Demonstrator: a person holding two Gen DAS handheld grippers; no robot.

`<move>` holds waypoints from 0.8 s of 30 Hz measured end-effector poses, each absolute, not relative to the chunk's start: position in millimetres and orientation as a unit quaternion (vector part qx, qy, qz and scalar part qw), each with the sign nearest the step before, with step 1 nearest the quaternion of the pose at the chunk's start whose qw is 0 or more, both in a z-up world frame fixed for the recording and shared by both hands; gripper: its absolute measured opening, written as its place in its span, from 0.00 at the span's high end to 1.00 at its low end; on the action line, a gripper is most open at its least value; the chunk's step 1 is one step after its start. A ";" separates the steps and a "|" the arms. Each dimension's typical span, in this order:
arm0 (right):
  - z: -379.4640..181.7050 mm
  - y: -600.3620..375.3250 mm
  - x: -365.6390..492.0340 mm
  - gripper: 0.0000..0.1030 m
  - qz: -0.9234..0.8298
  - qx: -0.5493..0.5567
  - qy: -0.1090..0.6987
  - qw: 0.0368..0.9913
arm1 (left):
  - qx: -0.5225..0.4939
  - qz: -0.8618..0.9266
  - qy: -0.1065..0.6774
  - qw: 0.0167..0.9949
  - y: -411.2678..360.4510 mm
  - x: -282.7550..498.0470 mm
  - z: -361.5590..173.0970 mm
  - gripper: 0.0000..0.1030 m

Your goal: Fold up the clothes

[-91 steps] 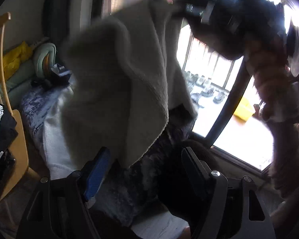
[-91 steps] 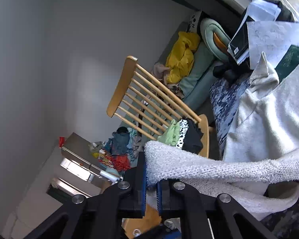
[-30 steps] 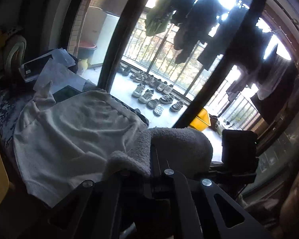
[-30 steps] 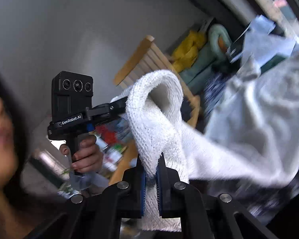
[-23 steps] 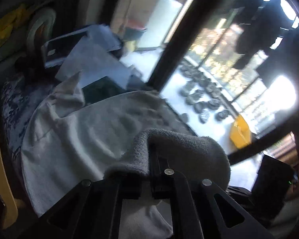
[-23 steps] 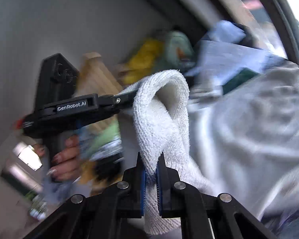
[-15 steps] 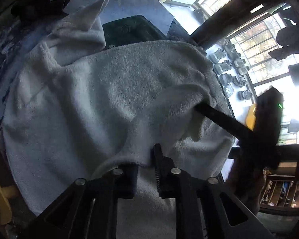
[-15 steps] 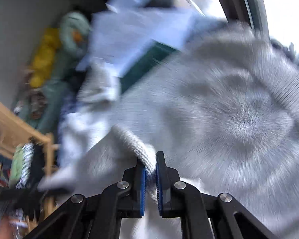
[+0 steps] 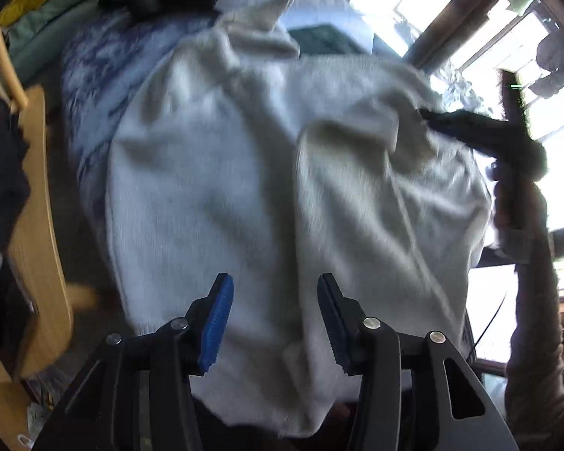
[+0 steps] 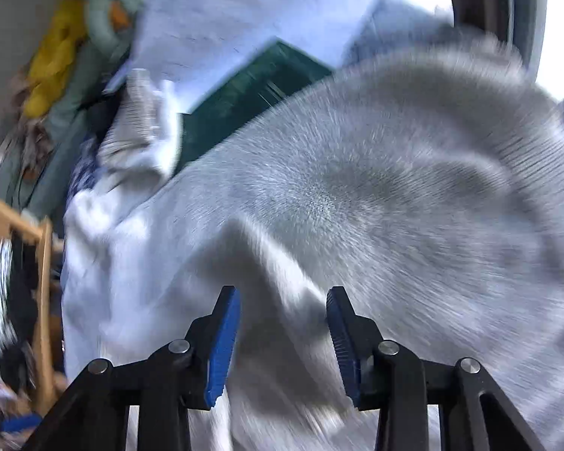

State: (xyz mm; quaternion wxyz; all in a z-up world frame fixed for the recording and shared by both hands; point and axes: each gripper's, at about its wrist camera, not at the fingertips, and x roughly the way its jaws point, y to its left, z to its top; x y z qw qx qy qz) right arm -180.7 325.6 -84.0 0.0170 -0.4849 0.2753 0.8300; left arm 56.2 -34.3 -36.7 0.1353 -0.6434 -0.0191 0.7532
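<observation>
Left wrist view: both grippers' jaws are opening, letting go of the sweater; its fold could flop open.

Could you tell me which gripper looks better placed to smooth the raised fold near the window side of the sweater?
Probably the right gripper: its tip sits at that fold of the sweater.

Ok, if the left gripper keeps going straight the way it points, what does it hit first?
Most likely the pale fleece garment spread right below the left gripper, whose jaws are opening with nothing pinched; depth is blurred.
</observation>
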 end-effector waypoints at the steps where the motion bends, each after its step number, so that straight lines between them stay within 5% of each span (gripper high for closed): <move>1: -75.2 326.7 -160.6 0.61 0.839 -0.474 0.264 0.021 | -0.647 0.749 -0.019 0.142 -35.0 66.0 -40.0 0.53; 10: -97.6 361.9 54.4 0.59 0.824 -0.491 0.222 0.177 | -0.639 0.738 0.062 0.209 -6.4 139.2 -54.5 0.53; 16: -164.4 388.1 108.6 0.61 0.773 -0.463 0.392 0.186 | -0.630 0.748 0.079 0.194 8.2 152.2 -58.8 0.53; 24: -185.6 406.2 100.1 0.61 0.728 -0.307 0.576 0.208 | -0.607 0.769 0.073 0.186 12.4 171.3 -51.5 0.53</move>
